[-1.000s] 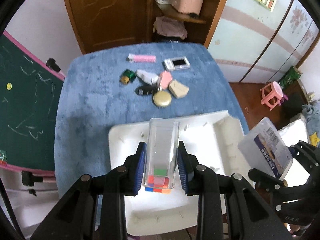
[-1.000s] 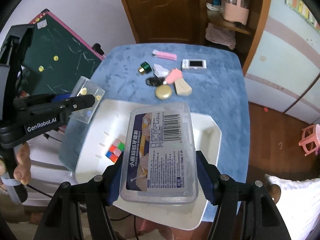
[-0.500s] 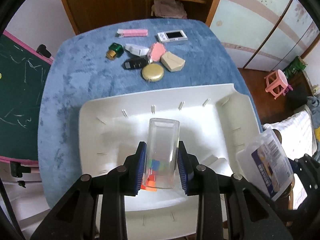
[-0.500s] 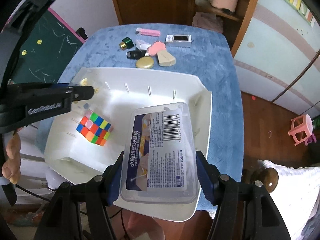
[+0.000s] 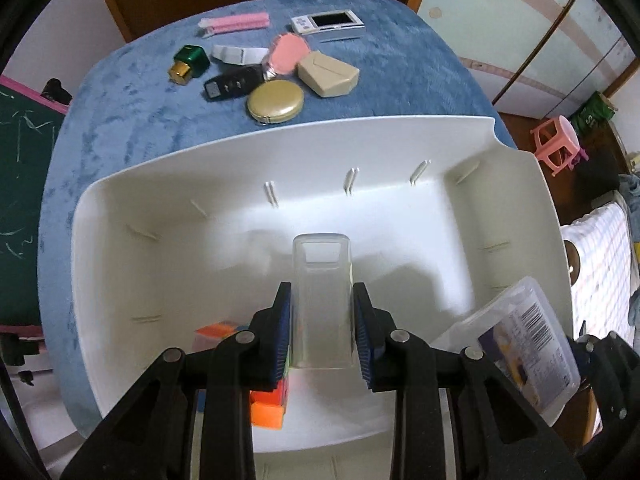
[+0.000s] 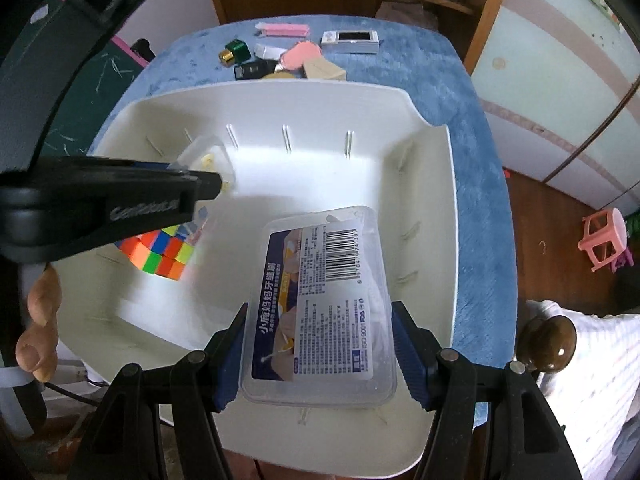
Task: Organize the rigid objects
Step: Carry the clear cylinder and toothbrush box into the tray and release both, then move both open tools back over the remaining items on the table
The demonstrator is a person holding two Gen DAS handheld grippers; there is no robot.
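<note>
Left wrist view: the left hand-held gripper point(image 5: 322, 328) clamps a narrow clear case point(image 5: 323, 300) over the white bin point(image 5: 280, 148), beside the colour cube point(image 5: 269, 402). The right hand-held gripper point(image 6: 318, 356) grips a labelled clear box point(image 6: 320, 304) above the bin's right side. This looks like the placing step: next, set both down inside and let go.

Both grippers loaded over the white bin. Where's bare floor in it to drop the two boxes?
White bin: floor bare from the far slotted wall across to the right wall. Crowded only at the near-left, where the puzzle cube sits. On the blue cloth, the far middle is packed with small items; the left strip is bare.
</note>
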